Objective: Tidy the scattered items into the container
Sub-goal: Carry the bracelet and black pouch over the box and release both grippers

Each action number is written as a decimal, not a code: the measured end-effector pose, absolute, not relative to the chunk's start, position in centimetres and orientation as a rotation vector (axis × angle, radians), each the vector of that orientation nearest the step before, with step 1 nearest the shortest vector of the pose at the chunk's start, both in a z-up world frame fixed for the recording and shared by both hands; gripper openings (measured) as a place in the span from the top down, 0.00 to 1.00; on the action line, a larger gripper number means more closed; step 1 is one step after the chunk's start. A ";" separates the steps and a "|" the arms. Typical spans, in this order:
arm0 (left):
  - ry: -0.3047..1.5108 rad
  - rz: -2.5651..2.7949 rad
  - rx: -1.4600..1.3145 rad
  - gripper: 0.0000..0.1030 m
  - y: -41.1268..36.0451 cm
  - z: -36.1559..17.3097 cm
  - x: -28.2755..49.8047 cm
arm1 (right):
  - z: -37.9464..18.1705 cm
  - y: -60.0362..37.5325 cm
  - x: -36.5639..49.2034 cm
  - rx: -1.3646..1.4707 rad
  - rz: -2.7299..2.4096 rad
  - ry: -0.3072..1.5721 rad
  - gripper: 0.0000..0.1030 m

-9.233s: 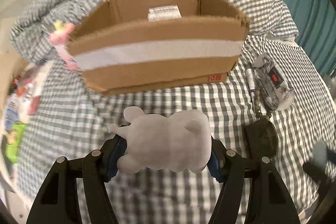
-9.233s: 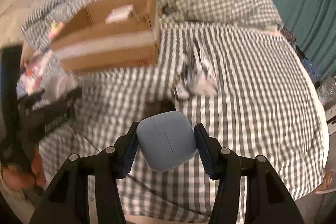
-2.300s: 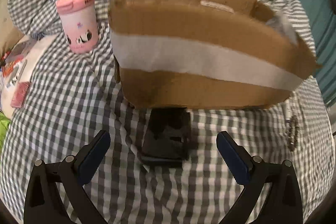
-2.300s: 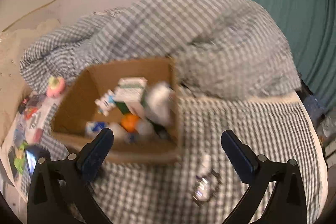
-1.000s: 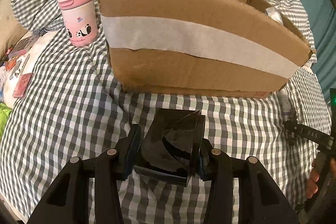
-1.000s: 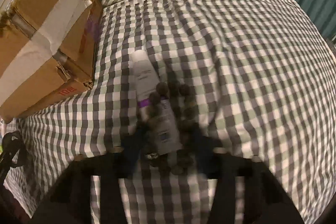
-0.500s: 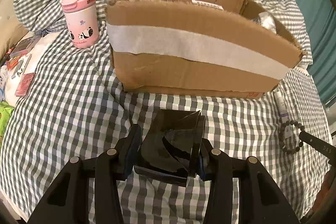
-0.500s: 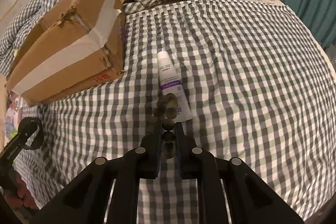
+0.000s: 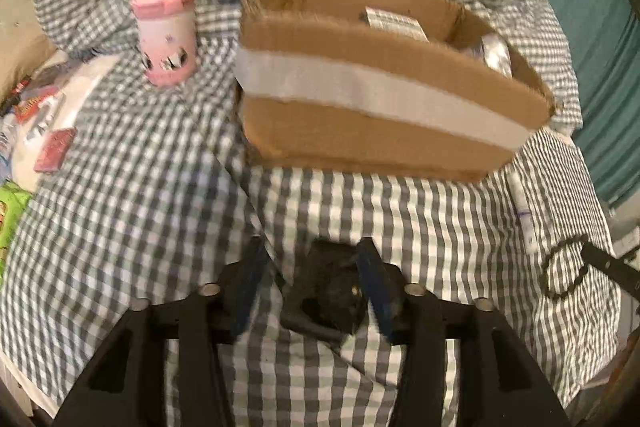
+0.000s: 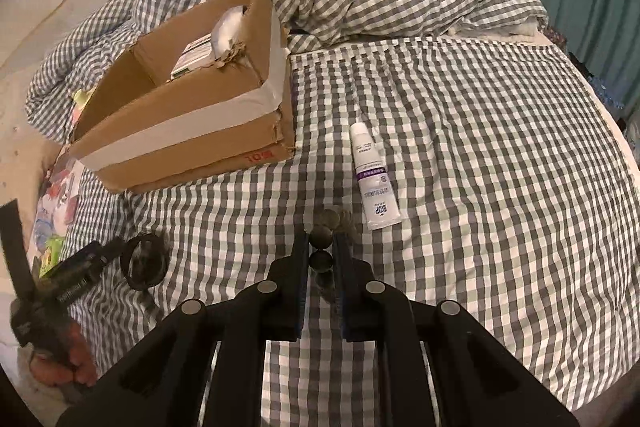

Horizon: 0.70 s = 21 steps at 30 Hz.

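Cardboard box (image 10: 192, 131) sits on the checked bedding, well apart from both tools. Right gripper (image 10: 321, 251) is clamped narrow on a dark bead bracelet (image 10: 322, 241), most of its loop bunched past the tips. Risk: a bead rolls out of the pinch in transit. Left gripper (image 9: 310, 279) has just been opening; its jaws stand wide, with the black case (image 9: 328, 291) between them, apparently loose and blurred. Risk: it drops short of the box. White tube (image 10: 374, 179) lies on the bedding beside the bracelet.
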<state>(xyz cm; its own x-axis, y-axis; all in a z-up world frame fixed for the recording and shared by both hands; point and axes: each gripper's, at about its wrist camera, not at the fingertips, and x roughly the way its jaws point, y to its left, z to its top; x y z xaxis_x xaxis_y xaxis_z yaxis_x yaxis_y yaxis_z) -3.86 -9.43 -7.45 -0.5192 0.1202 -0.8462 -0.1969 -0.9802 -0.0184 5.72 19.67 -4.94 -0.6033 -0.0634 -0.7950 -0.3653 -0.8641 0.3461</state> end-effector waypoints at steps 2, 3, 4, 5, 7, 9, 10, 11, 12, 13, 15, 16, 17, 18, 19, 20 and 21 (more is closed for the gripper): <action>0.144 2.596 -1.418 0.02 -9.2 -8.1 -3.4 | -5.1 19.7 5.9 -1.302 2.561 0.746 0.89; 0.168 2.599 -1.410 0.00 -9.0 -8.5 -3.3 | -5.2 19.7 5.9 -1.303 2.560 0.751 0.89; 0.209 2.601 -1.412 0.00 -8.7 -9.2 -3.4 | -5.2 19.7 6.0 -1.304 2.558 0.751 0.89; 0.251 2.603 -1.420 0.00 -8.4 -9.9 -3.7 | -5.2 19.6 6.0 -1.312 2.561 0.751 0.89; 0.328 2.588 -1.473 0.00 -8.0 -11.7 -4.7 | -5.1 19.6 6.2 -1.303 2.560 0.751 0.89; 0.311 2.545 -1.540 0.04 -8.3 -13.4 -5.6 | -4.8 19.4 6.3 -1.304 2.568 0.747 0.89; 0.258 2.518 -1.554 0.09 -8.6 -13.9 -5.7 | -4.6 19.3 6.4 -1.296 2.569 0.737 0.89; 0.227 2.514 -1.552 0.24 -8.7 -13.9 -5.7 | -4.4 19.3 6.5 -1.297 2.574 0.734 0.89; 0.221 2.527 -1.533 0.49 -8.8 -13.4 -5.4 | -4.1 19.2 6.5 -1.293 2.577 0.733 0.89; 0.229 2.524 -1.524 0.54 -8.7 -12.9 -5.2 | -3.8 19.1 6.5 -1.280 2.581 0.731 0.89; 0.224 2.508 -1.526 0.54 -8.8 -12.3 -5.2 | -3.1 18.6 6.5 -1.269 2.599 0.727 0.89; 0.218 2.517 -1.508 0.55 -8.9 -11.8 -5.1 | -2.8 18.4 6.5 -1.263 2.606 0.721 0.89; 0.221 2.535 -1.474 0.55 -9.0 -11.2 -4.9 | -2.5 18.0 6.5 -1.263 2.619 0.711 0.89; 0.223 2.547 -1.452 0.56 -9.1 -10.6 -4.6 | -1.9 17.5 6.5 -1.254 2.633 0.696 0.89; 0.220 2.560 -1.429 0.56 -9.1 -9.8 -4.3 | -1.5 17.2 6.6 -1.247 2.643 0.684 0.89; 0.216 2.574 -1.402 0.56 -9.1 -8.9 -4.0 | -1.0 16.9 6.5 -1.240 2.654 0.673 0.89; 0.215 2.581 -1.375 0.56 -9.1 -8.0 -3.7 | -0.4 16.7 6.5 -1.227 2.666 0.665 0.89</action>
